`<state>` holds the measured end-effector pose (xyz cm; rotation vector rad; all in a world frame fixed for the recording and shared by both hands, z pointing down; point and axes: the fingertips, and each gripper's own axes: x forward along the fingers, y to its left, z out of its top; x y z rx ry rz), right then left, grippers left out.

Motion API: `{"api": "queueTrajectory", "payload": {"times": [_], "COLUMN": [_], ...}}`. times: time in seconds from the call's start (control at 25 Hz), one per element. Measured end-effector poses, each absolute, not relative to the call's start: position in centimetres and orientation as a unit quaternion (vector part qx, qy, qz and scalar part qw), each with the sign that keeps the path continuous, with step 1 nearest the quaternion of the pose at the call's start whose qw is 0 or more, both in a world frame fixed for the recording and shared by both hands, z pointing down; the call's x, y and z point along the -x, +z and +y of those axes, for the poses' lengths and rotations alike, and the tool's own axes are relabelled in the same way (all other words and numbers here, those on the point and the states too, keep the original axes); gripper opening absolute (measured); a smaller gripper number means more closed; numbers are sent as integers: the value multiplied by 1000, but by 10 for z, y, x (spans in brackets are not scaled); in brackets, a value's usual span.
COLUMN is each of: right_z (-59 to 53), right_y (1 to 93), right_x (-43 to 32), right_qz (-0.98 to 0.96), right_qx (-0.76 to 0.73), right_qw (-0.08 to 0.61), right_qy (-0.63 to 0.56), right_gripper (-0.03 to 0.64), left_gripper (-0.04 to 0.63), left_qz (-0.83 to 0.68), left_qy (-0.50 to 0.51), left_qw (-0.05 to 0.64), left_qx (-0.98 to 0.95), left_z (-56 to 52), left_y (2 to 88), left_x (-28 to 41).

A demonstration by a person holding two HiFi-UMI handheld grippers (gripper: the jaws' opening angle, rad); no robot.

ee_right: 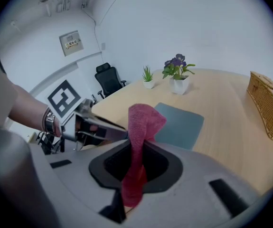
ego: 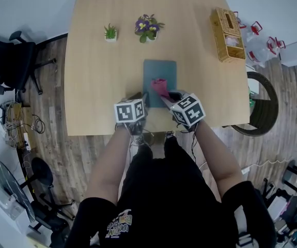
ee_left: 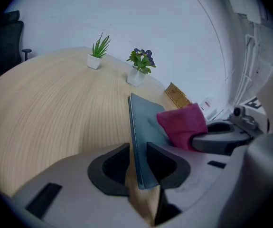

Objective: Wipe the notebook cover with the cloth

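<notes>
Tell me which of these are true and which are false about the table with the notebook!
1. A spiky green plant and a purple-flowered plant stand on the table beyond the notebook. True.
2. The notebook is red. False: it is grey-blue.
3. The right gripper pinches a pink cloth in its fingers. True.
4. The wicker basket sits on the notebook. False: it stands apart, near the table's right edge.
5. The left gripper is empty. False: its fingers are closed on the notebook's near edge.
</notes>
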<state>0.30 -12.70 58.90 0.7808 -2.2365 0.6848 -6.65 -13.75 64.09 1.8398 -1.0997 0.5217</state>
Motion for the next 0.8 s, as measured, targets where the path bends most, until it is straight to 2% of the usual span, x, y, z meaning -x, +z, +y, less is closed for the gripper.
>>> {"api": "queueTrajectory", "payload": {"times": [0.4,0.8], "right_z": [-228,-285], "right_y": [583,616], "right_x": [-7,39], "right_qz": [-847,-843], "right_qx": [-333,-286], "right_qw": [373,439], "right_qy": [178,123], "right_gripper": [58,58], "left_gripper": [103,98], "left_qz": [-453,-447], "left_qy": [216,210], "left_qw": [443,454], "left_qx": [-743,-742], "left_z": [-143,-145], "left_y": [633,634], "left_x": [71,72]}}
